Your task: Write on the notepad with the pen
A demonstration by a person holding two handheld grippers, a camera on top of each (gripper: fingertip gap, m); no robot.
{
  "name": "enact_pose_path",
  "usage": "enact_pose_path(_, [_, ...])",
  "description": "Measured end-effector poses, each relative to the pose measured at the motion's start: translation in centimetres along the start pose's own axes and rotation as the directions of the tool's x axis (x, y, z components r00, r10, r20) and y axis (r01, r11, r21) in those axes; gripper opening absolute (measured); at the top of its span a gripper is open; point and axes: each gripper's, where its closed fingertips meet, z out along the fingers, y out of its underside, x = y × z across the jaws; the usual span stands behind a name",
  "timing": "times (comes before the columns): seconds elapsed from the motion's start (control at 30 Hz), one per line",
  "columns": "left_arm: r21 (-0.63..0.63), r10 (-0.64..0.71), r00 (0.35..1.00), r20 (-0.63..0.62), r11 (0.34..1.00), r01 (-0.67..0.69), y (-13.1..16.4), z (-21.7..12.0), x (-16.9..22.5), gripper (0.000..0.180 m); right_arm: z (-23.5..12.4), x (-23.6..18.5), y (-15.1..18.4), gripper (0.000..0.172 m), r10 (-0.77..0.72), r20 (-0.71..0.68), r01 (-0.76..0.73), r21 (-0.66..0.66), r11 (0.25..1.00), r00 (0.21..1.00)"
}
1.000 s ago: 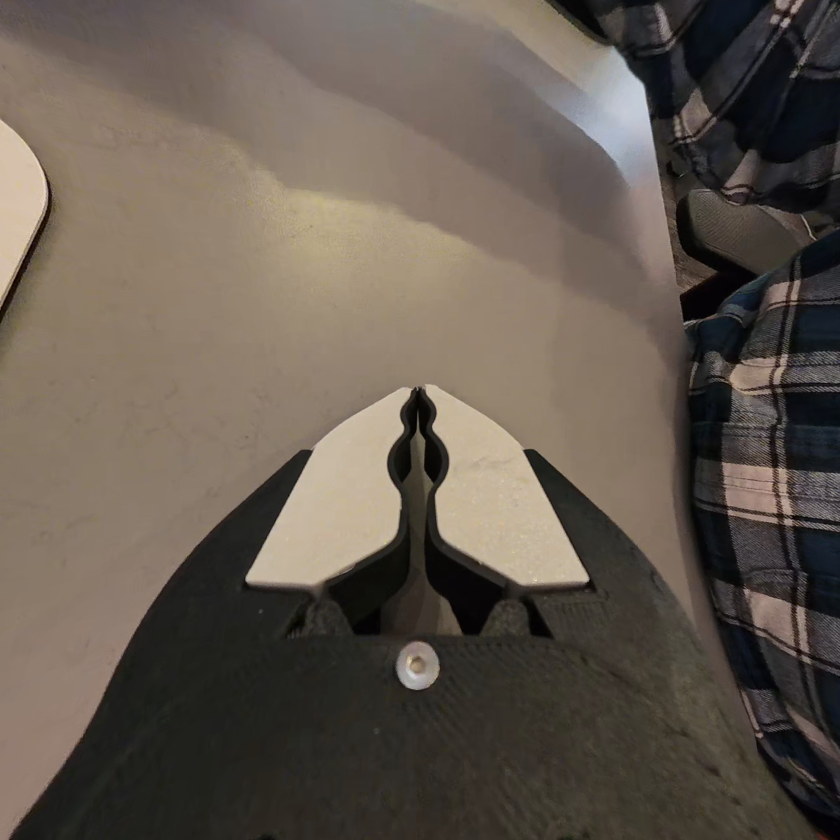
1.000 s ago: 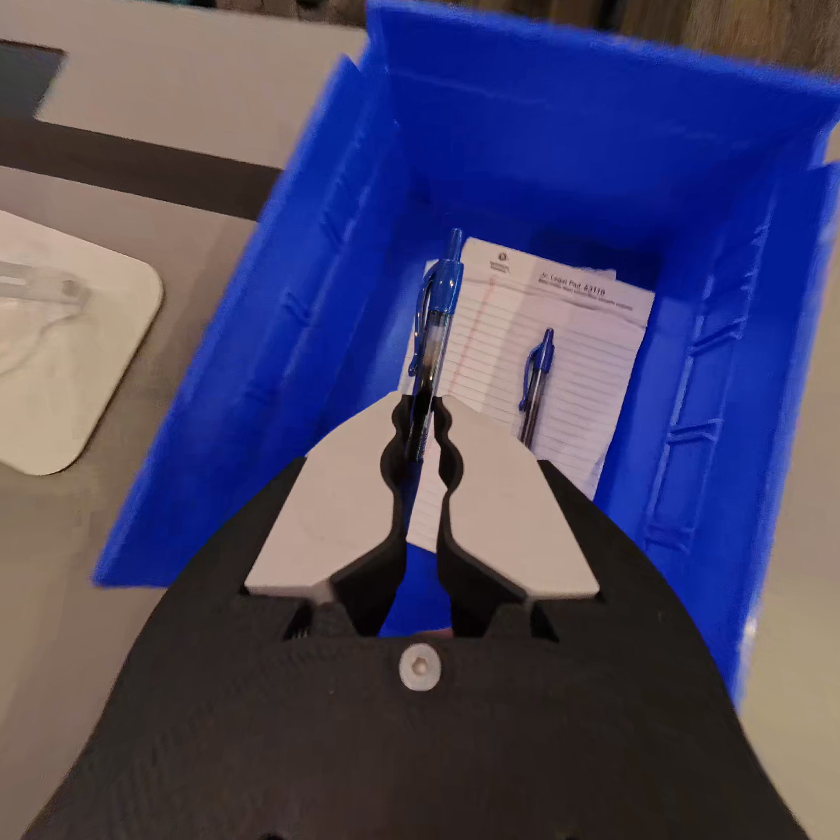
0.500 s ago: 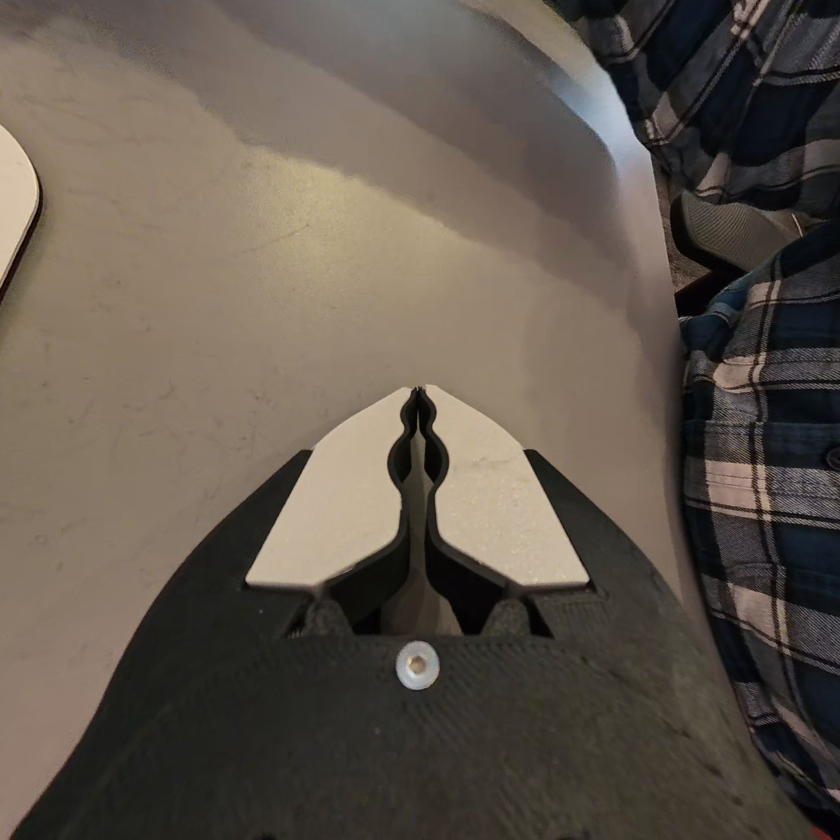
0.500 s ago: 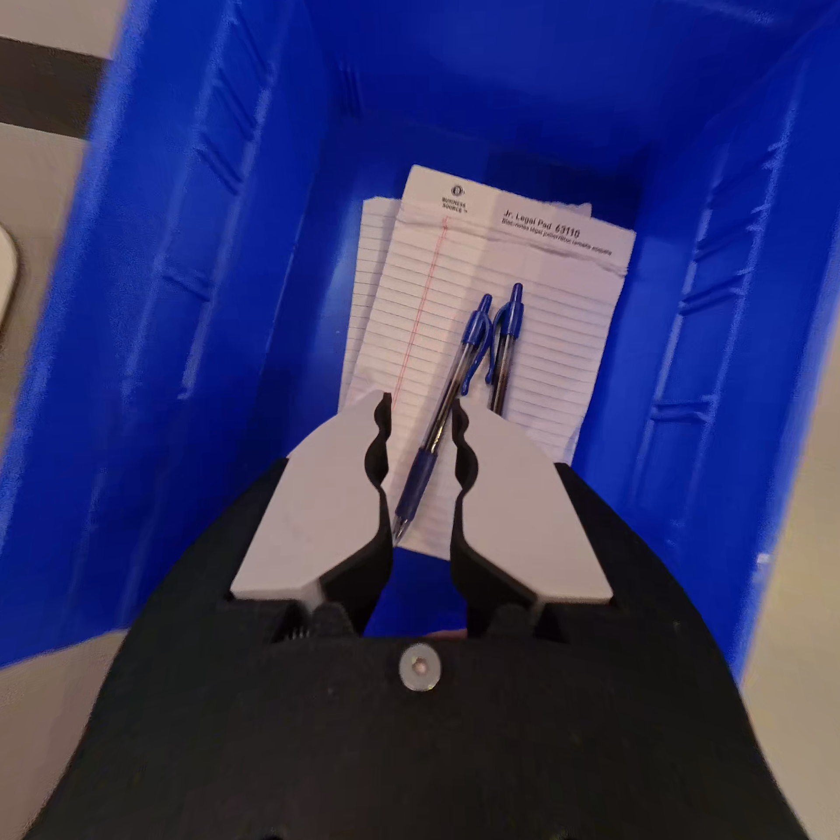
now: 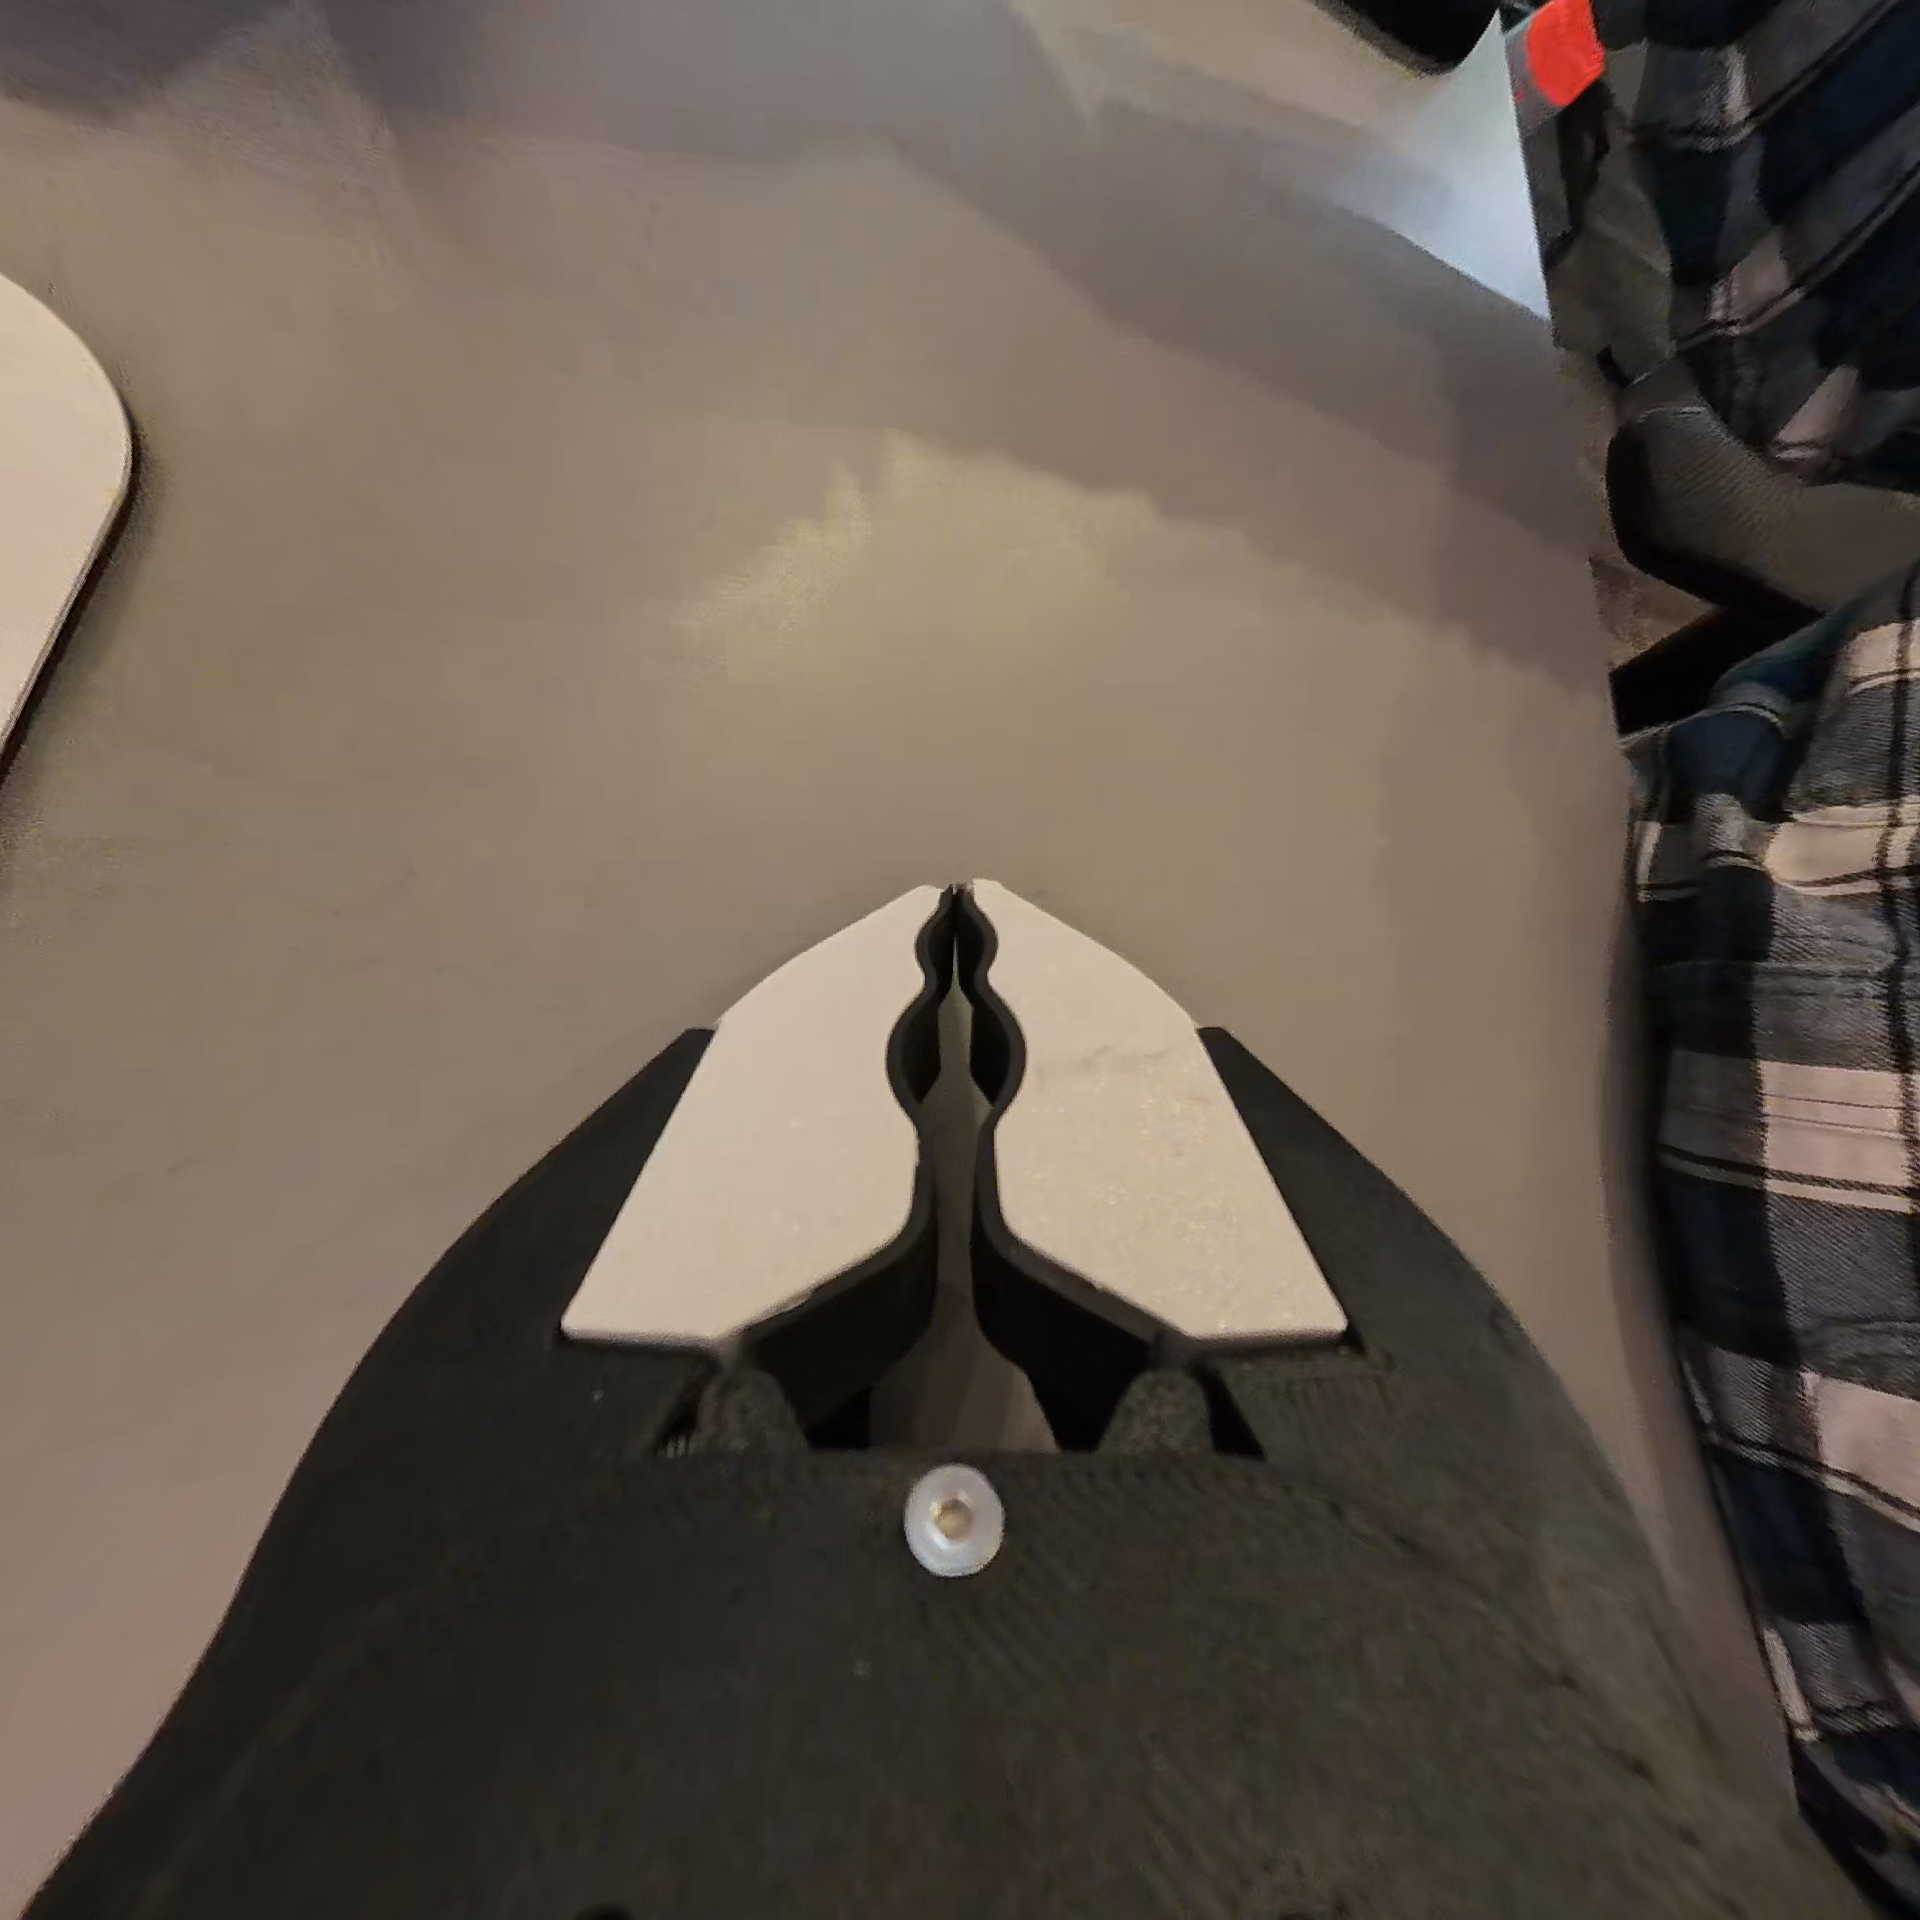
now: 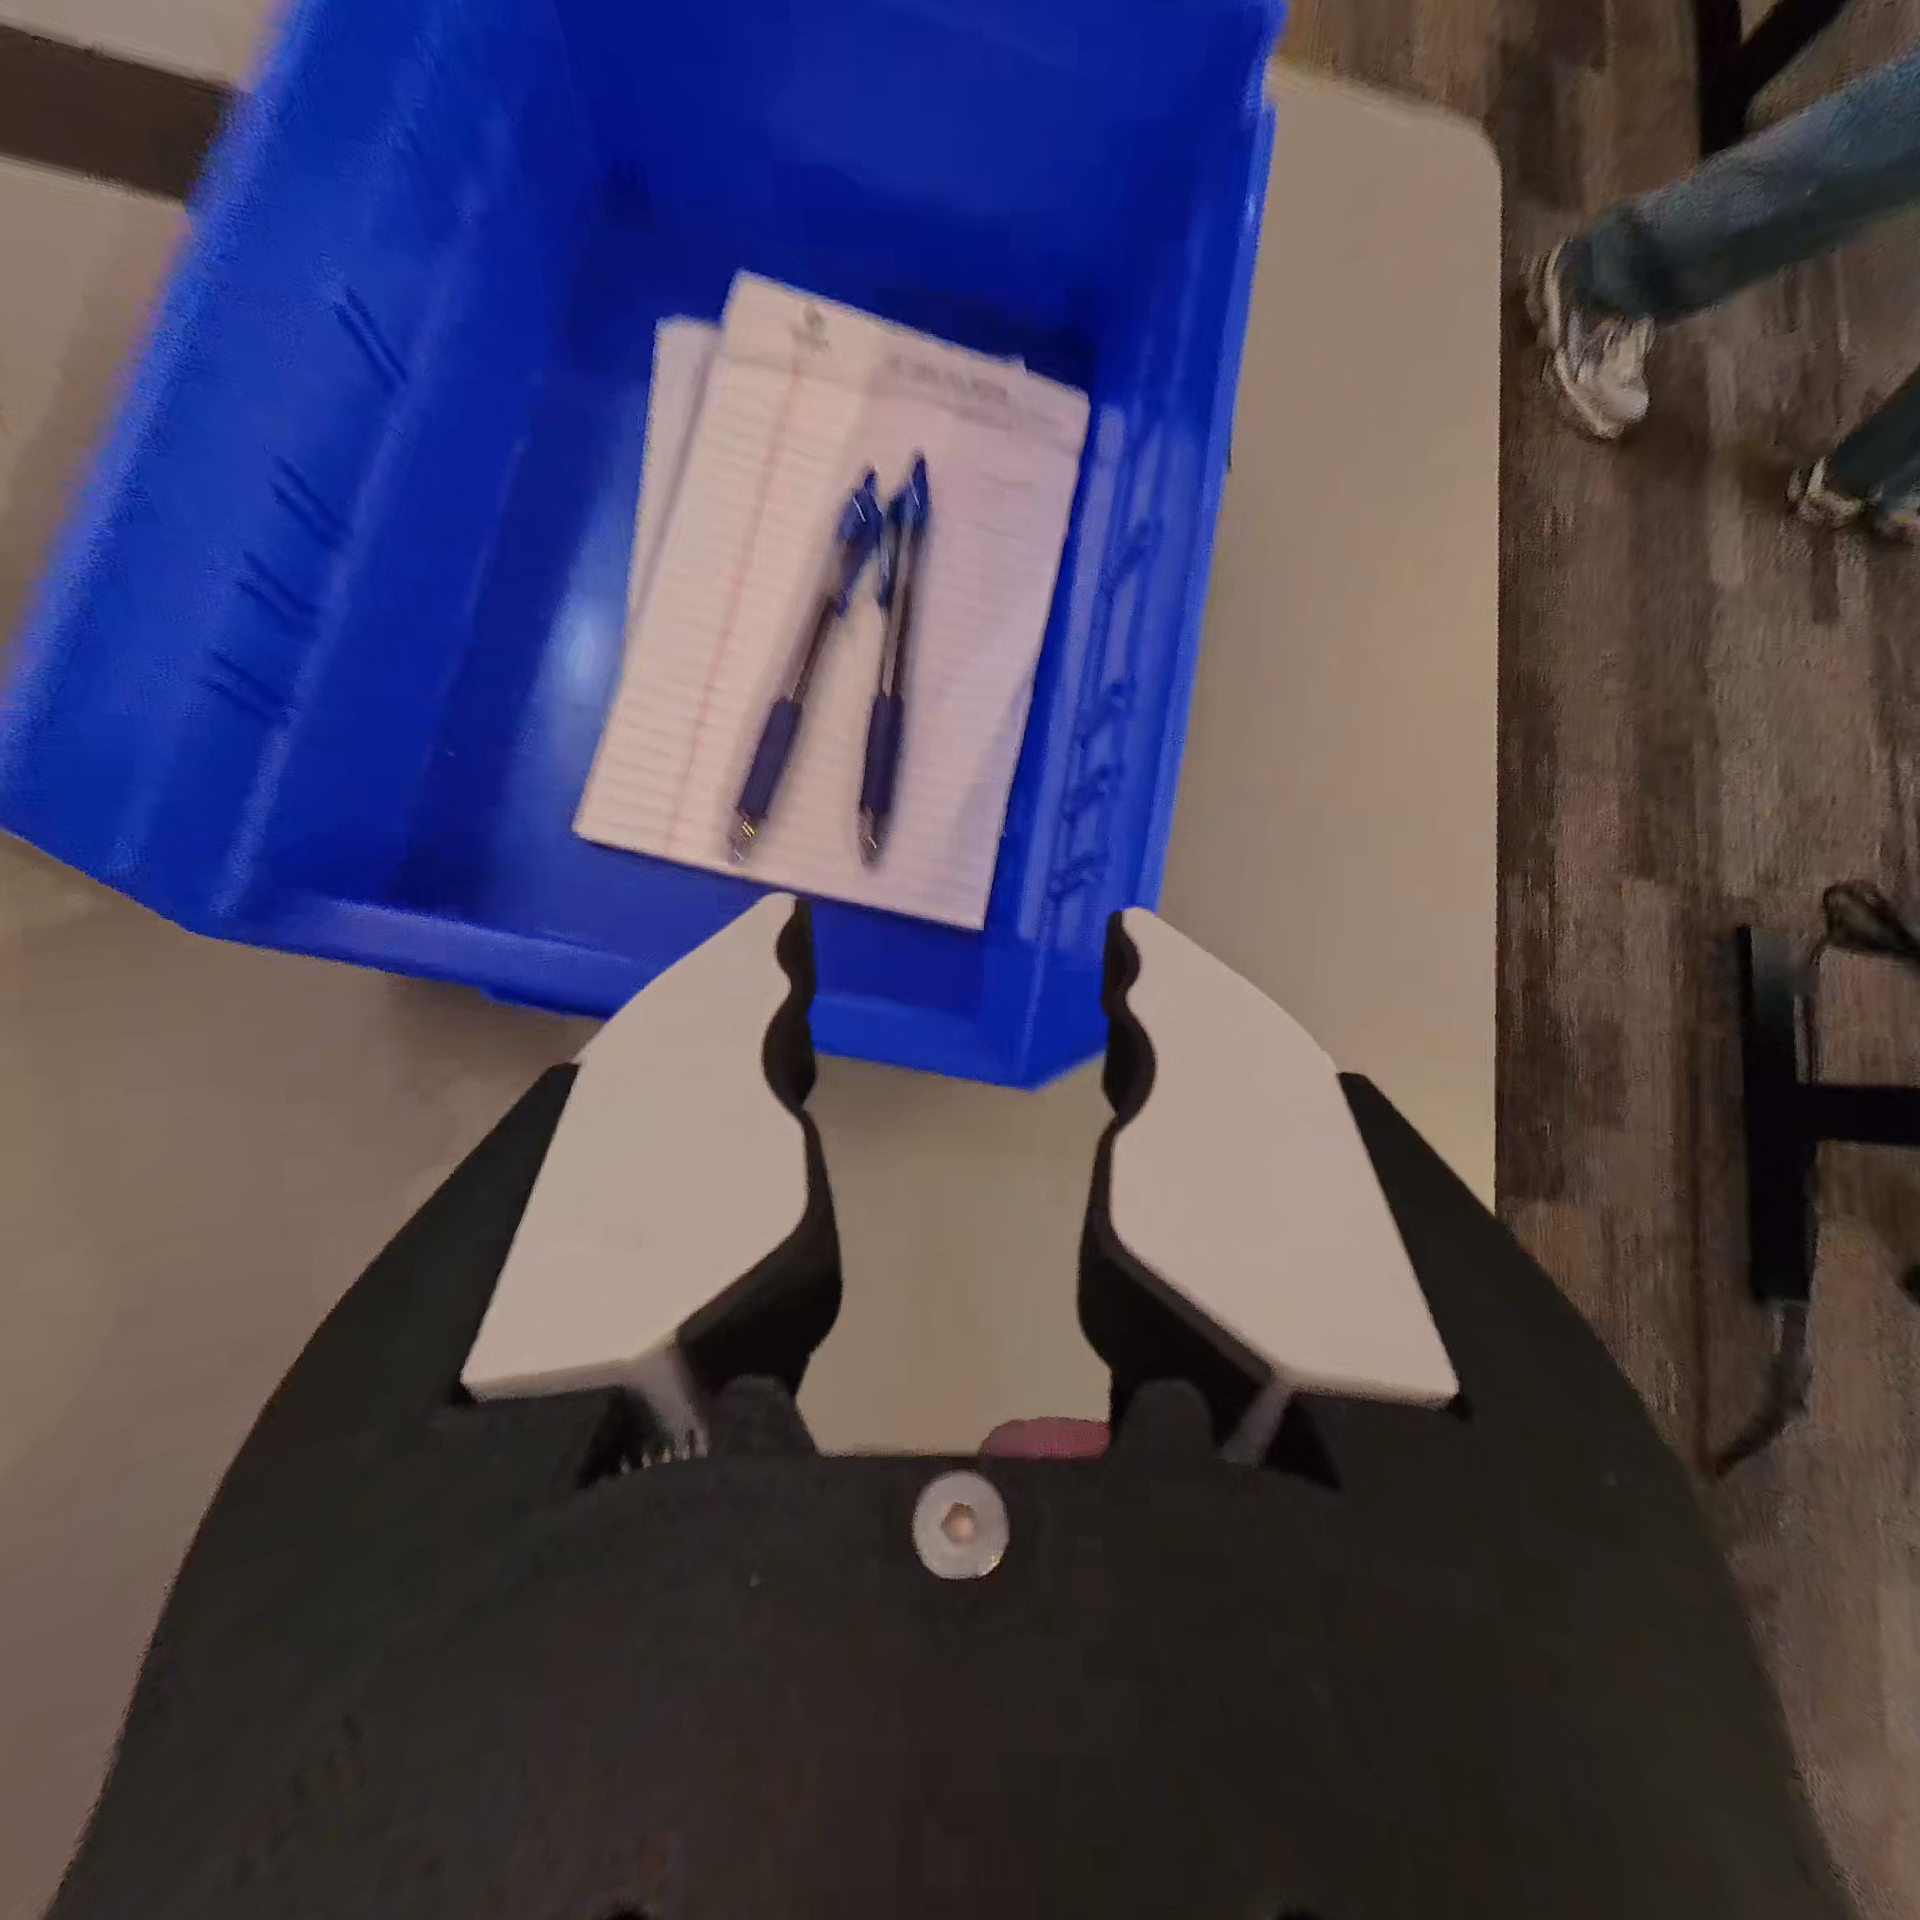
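Observation:
In the right wrist view a blue bin (image 6: pixel 343 520) stands on the table. A lined white notepad (image 6: pixel 966 623) lies on its floor with two blue pens side by side on it, a left pen (image 6: pixel 800 665) and a right pen (image 6: pixel 891 655). My right gripper (image 6: pixel 954 925) is open and empty, above the bin's near wall, back from the pens. In the left wrist view my left gripper (image 5: pixel 956 888) is shut on nothing, over bare grey table (image 5: pixel 623 623).
A white rounded board (image 5: pixel 47 488) lies at the left edge of the left wrist view. A person in a plaid shirt (image 5: pixel 1787 935) is at the right table edge. In the right wrist view the table ends at the right (image 6: pixel 1455 727); a person's legs and shoes (image 6: pixel 1600 343) are on the floor beyond. About 40 cm separates my left fingertips from my right. Between my right fingertips and the left pen (image 6: pixel 800 665) there is roughly 15 cm.
My right gripper held a blue pen over the bin, opened and let it drop onto the notepad beside the other pen, then pulled back and opened wider. The left gripper stayed shut.

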Motion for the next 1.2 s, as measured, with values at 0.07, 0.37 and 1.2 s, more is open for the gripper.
enact_pose_path(0.07, [0.005, -0.001, 1.0, 0.031, 1.0, 0.001, 0.2, -0.2, 0.0, 0.0, 1.0, 1.5, 1.3, 0.066, 0.006, -0.023, -0.007, -0.039, 0.999, 1.0])
enact_pose_path(0.37, [0.089, -0.066, 0.987, 0.147, 0.995, 0.053, 1.6, -3.8, 0.7, 0.014, 5.9, 2.4, 3.3, 0.035, 0.064, 0.145, -0.048, -0.115, 0.992, 0.987])
enact_pose_path(1.2, [0.583, -0.687, 0.261, 0.678, 0.719, 0.378, 19.3, -35.8, -15.7, 0.101, 6.3, 1.4, 4.0, 0.006, 0.029, 0.207, 0.001, -0.144, 0.99, 0.978])
